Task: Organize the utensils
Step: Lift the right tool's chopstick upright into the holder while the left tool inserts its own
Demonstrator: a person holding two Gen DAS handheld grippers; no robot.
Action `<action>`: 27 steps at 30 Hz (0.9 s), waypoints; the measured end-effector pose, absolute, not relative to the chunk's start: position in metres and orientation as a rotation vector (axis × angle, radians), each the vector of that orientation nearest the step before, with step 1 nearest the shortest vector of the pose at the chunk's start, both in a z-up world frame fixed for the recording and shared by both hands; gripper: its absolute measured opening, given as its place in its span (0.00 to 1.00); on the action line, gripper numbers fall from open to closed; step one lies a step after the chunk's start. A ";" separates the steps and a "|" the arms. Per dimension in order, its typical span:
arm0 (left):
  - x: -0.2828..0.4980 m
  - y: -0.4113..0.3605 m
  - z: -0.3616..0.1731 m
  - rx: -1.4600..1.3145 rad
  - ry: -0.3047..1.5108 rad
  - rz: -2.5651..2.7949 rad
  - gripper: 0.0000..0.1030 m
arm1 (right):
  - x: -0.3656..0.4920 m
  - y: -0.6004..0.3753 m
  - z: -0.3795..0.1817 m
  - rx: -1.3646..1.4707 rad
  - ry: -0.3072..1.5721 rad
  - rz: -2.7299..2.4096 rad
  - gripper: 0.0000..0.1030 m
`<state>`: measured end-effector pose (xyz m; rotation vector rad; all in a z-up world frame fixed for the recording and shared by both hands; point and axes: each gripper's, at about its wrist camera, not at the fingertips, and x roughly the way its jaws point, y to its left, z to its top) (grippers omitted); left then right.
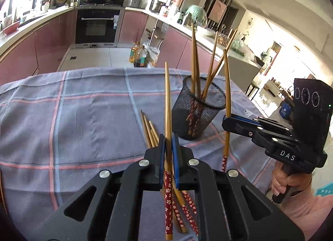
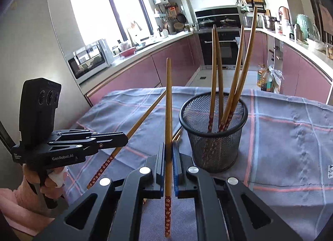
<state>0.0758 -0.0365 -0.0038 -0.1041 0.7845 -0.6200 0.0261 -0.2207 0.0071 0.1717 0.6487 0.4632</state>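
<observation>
Both grippers (image 1: 168, 143) (image 2: 169, 149) pinch one chopstick (image 1: 167, 103) (image 2: 168, 103) each, jaws nearly shut, lower centre. Light, stiff, slick sticks pivot easily; grip mid-shaft. Cup (image 1: 198, 109) stands right of centre, spare sticks (image 1: 149, 128) lying on cloth (image 1: 83, 116).

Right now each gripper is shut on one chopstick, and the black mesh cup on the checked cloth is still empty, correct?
Not quite. The mesh cup is not empty: the right wrist view shows four chopsticks standing in it. The rest holds: the left gripper and right gripper each clamp one chopstick.
</observation>
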 end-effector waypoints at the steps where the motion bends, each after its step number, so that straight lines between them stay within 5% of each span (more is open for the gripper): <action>1: 0.075 -0.036 0.004 -0.113 0.761 -0.630 0.07 | 0.024 -0.224 0.013 0.176 0.629 0.462 0.06; 27: 0.139 -0.121 0.082 -0.242 0.431 -0.653 0.07 | 0.069 -0.270 0.085 0.162 0.345 0.326 0.05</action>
